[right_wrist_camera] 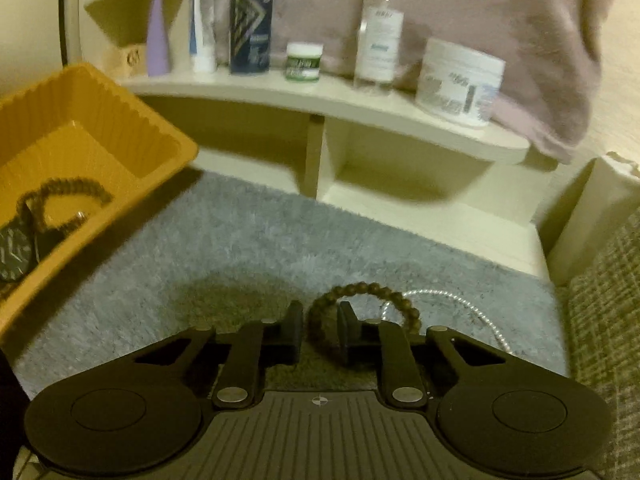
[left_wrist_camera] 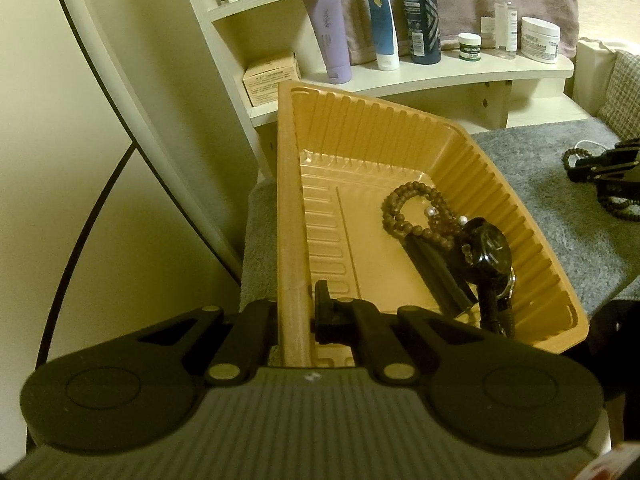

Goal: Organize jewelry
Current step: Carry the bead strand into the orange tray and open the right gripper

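Left wrist view: the left gripper (left_wrist_camera: 294, 320) at the bottom centre is clamped on the near-left rim of a ribbed orange plastic tray (left_wrist_camera: 400, 128), which fills the middle of the frame, tilted. Inside the tray, toward its lower right, lie a brown wooden bead bracelet (left_wrist_camera: 404, 208) with two small white pearls, and touching it a black wristwatch (left_wrist_camera: 490, 254) with its strap. The tray sits on a grey fluffy mat (left_wrist_camera: 560, 220). A cream shelf (left_wrist_camera: 460, 70) at the top holds bottles and jars.

Right wrist view: the right gripper (right_wrist_camera: 320, 332) at the lower centre has its jaws narrowly apart around one side of a second brown bead bracelet (right_wrist_camera: 360, 290) lying on the mat; whether the pads press it cannot be told. A thin silver chain (right_wrist_camera: 460, 304) lies just right of it. The tray sits at the left edge.
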Demonstrator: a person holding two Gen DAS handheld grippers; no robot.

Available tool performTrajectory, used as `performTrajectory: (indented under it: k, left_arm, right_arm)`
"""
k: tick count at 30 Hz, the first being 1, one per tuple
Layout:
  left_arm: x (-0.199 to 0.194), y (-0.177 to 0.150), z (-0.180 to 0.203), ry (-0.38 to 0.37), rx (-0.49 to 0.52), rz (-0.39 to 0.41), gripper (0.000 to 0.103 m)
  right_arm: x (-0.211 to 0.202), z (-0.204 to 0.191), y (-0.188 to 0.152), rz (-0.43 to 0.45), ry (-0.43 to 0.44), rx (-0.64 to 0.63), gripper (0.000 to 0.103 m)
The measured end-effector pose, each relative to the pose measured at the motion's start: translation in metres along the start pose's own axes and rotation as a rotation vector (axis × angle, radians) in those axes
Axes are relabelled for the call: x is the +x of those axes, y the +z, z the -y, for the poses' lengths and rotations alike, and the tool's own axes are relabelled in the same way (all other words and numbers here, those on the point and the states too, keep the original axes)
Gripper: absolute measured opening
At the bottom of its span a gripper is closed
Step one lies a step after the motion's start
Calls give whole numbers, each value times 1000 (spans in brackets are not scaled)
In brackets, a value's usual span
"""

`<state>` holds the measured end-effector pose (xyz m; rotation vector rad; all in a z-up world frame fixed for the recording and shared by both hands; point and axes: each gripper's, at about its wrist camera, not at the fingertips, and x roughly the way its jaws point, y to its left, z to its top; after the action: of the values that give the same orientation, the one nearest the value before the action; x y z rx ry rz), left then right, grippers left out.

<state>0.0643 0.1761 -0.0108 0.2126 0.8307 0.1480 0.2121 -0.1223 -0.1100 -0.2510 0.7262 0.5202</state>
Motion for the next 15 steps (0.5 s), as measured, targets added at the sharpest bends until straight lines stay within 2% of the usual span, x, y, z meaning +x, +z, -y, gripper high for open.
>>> performTrajectory:
  k: [4, 8, 15]
  left_arm:
    - [1, 0, 0, 0, 0, -2, 3]
    - [1, 0, 0, 0, -1, 0, 3]
    - [1, 0, 0, 0, -1, 0, 3]
  right_arm:
    - [1, -1, 0, 4, 0, -1, 7]
    - [-8, -4, 1, 23, -3, -6, 7]
    - [-46, -10, 22, 120, 34, 10, 6]
